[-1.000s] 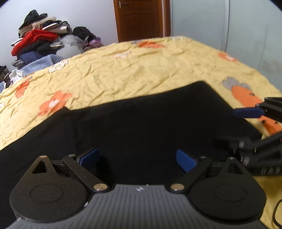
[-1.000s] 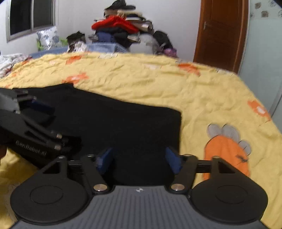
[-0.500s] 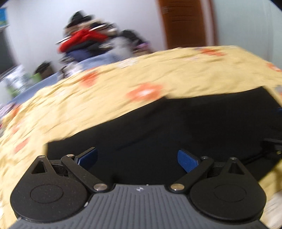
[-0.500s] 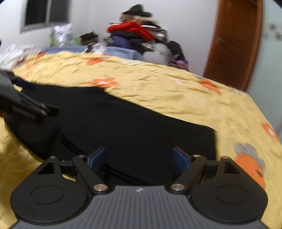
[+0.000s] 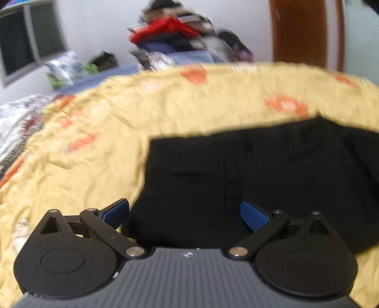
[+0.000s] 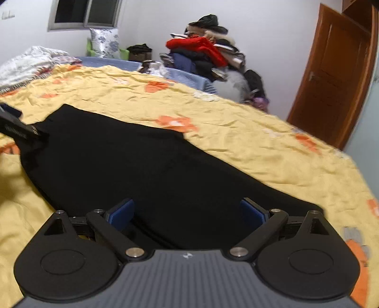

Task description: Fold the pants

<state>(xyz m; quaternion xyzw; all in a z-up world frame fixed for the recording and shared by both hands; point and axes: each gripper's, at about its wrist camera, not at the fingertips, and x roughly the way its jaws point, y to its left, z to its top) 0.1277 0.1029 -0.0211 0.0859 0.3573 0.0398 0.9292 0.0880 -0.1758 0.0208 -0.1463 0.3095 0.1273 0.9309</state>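
Black pants (image 6: 132, 165) lie flat along the yellow flowered bedspread (image 6: 236, 132), folded lengthwise into a long strip. In the left wrist view, which is blurred, the left end of the pants (image 5: 236, 170) fills the middle and right. My left gripper (image 5: 184, 213) is open and empty, just above the near left corner of the pants. My right gripper (image 6: 187, 210) is open and empty above the near right part of the pants. The left gripper's body (image 6: 16, 128) shows at the far left of the right wrist view, by the pants' other end.
A pile of clothes (image 6: 208, 54) with a red garment on top stands beyond the bed's far edge. A brown door (image 6: 336, 75) is at the right. A window (image 6: 85, 11), a flowered pillow (image 6: 104, 42) and a white quilt (image 6: 26, 64) are at the far left.
Both grippers have swung to the left along the pants. The left gripper has moved from the pants' middle to their left end. Both have stayed open.
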